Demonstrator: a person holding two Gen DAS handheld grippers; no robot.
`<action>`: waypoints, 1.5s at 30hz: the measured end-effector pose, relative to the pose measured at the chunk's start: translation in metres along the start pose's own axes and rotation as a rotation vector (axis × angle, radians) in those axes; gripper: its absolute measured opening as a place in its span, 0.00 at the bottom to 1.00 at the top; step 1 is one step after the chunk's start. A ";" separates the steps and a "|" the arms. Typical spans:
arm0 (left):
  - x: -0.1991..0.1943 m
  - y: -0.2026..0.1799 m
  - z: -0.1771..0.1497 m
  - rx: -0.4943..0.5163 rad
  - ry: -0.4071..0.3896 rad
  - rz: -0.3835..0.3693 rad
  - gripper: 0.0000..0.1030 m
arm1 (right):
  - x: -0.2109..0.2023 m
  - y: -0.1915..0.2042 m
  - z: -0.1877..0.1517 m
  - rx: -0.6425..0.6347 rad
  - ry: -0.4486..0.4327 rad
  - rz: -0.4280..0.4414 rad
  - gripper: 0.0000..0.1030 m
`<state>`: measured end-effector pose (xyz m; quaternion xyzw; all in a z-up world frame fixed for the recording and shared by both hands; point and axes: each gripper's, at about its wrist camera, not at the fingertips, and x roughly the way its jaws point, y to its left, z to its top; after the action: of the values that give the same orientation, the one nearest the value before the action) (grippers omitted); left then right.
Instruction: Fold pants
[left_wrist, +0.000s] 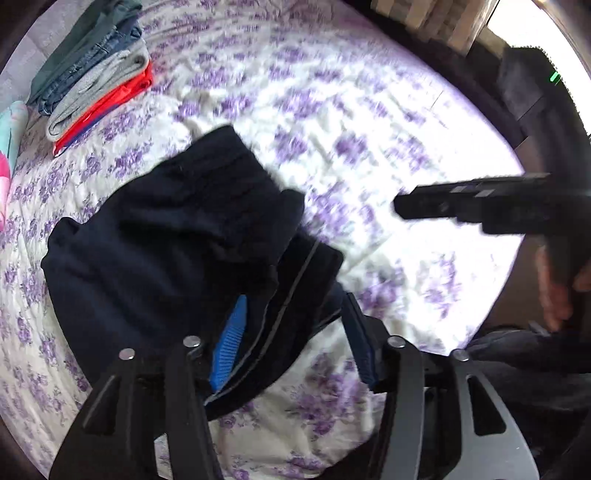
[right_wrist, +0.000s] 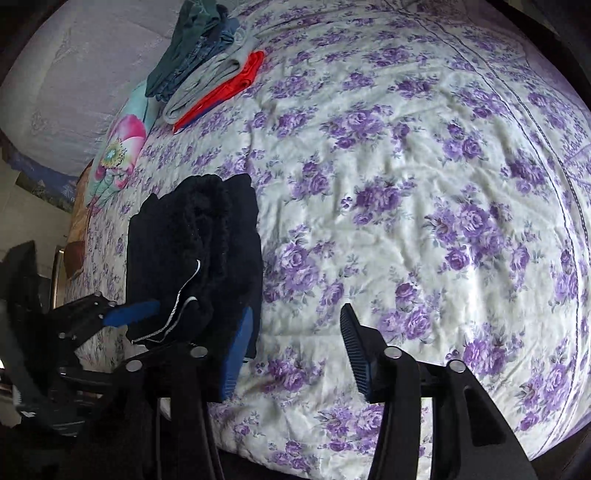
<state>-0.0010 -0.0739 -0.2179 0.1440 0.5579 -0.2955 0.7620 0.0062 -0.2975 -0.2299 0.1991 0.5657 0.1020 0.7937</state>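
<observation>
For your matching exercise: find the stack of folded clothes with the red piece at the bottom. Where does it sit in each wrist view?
Left wrist view: the stack of folded clothes lies at upper left, on the floral bedspread.
Right wrist view: the stack lies at top, left of centre.
Shared landmark: the dark pants, nearer the camera than the stack in both.

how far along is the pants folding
Mostly done, it seems: the dark pants lie in a compact folded bundle on the floral bedspread. Both claws are open, the left claw around the bundle's near edge, the right claw gripping nothing. Likely left: moving it to the folded stack.
</observation>
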 end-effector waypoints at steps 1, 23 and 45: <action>-0.018 0.008 -0.001 -0.039 -0.050 -0.042 0.60 | -0.001 0.004 0.001 -0.012 0.002 0.003 0.55; 0.006 0.144 -0.085 -0.549 -0.072 -0.101 0.30 | 0.061 0.089 0.029 -0.260 0.329 -0.088 0.46; 0.002 0.137 -0.094 -0.535 -0.105 -0.112 0.30 | 0.214 0.323 0.114 -0.827 0.354 -0.265 0.06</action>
<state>0.0110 0.0852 -0.2665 -0.1091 0.5829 -0.1863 0.7834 0.2060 0.0531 -0.2417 -0.2283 0.6247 0.2492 0.7040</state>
